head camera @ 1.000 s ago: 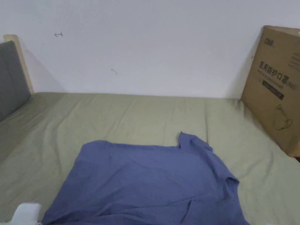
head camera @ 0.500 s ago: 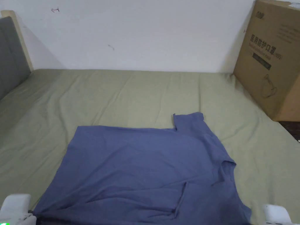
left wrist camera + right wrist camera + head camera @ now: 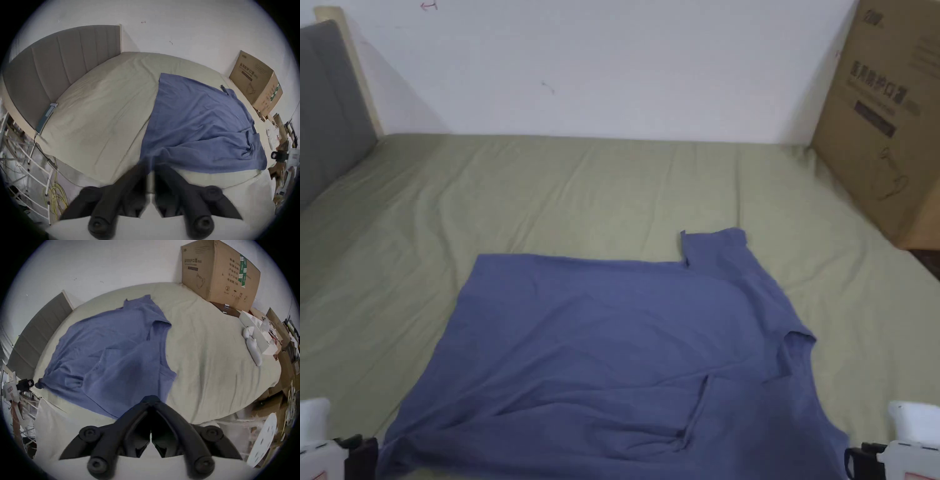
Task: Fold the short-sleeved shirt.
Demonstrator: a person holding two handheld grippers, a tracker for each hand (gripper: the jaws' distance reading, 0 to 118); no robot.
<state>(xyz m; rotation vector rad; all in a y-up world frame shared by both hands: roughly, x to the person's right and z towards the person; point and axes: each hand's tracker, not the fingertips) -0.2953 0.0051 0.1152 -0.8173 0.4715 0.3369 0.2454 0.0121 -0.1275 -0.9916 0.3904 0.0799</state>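
A blue short-sleeved shirt (image 3: pixel 625 350) lies spread on the green bed sheet (image 3: pixel 581 194), wrinkled along its near edge, with one sleeve (image 3: pixel 715 250) pointing to the far side. My left gripper (image 3: pixel 362 455) sits at the shirt's near left corner. In the left gripper view (image 3: pixel 151 165) its jaws are closed on that corner of blue cloth (image 3: pixel 203 126). My right gripper (image 3: pixel 858 464) is at the near right corner. Its jaws meet on the shirt's edge (image 3: pixel 150 400) in the right gripper view, with the shirt (image 3: pixel 105 350) stretching away from them.
A large cardboard box (image 3: pixel 887 112) stands on the far right of the bed against the white wall. A grey padded headboard (image 3: pixel 325 106) runs along the left. White objects (image 3: pixel 253 350) lie at the bed's right edge, with clutter beyond it.
The head camera has tilted down, so the bed sits higher in the picture. The far sleeve has settled flatter on the sheet. Both grippers now show at the shirt's near corners.
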